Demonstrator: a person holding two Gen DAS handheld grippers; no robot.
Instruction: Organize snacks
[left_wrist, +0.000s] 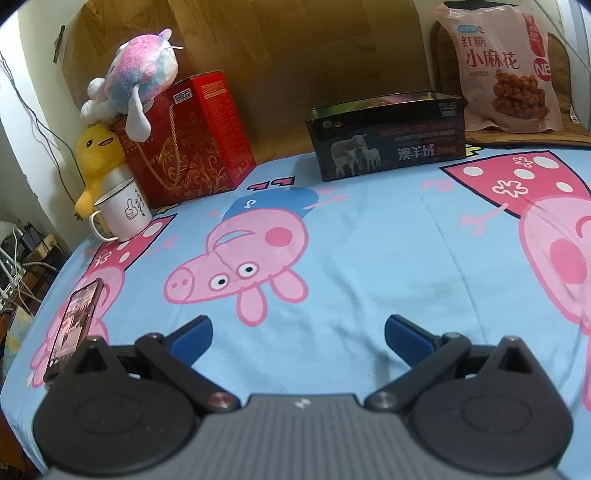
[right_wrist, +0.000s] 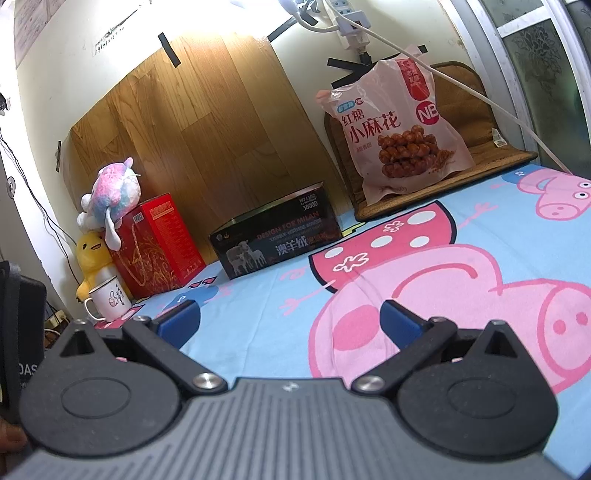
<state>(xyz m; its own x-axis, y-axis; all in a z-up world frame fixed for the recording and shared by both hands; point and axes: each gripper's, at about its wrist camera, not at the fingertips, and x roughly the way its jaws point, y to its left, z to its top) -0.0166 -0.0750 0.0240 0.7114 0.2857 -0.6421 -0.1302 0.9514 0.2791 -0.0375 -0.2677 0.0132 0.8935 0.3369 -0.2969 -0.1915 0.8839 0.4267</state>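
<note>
Grippers hover spread and empty over a blue cartoon-pig bedsheet (left_wrist: 369, 236): left gripper (left_wrist: 297, 334), right gripper (right_wrist: 290, 319). Pink plastic snack bag (right_wrist: 399, 129) leans far right, near an open black tin box (left_wrist: 388, 136).

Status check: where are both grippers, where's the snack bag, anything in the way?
Left gripper open, empty. Right gripper open, empty. Snack bag upright on brown mat, untouched. Black tin left of it; path over the bedsheet unobstructed.

Red gift box (left_wrist: 184, 140), plush toys (left_wrist: 140, 74), white mug (left_wrist: 125, 214), phone (left_wrist: 74, 325), cartoon sheet (left_wrist: 369, 258)
</note>
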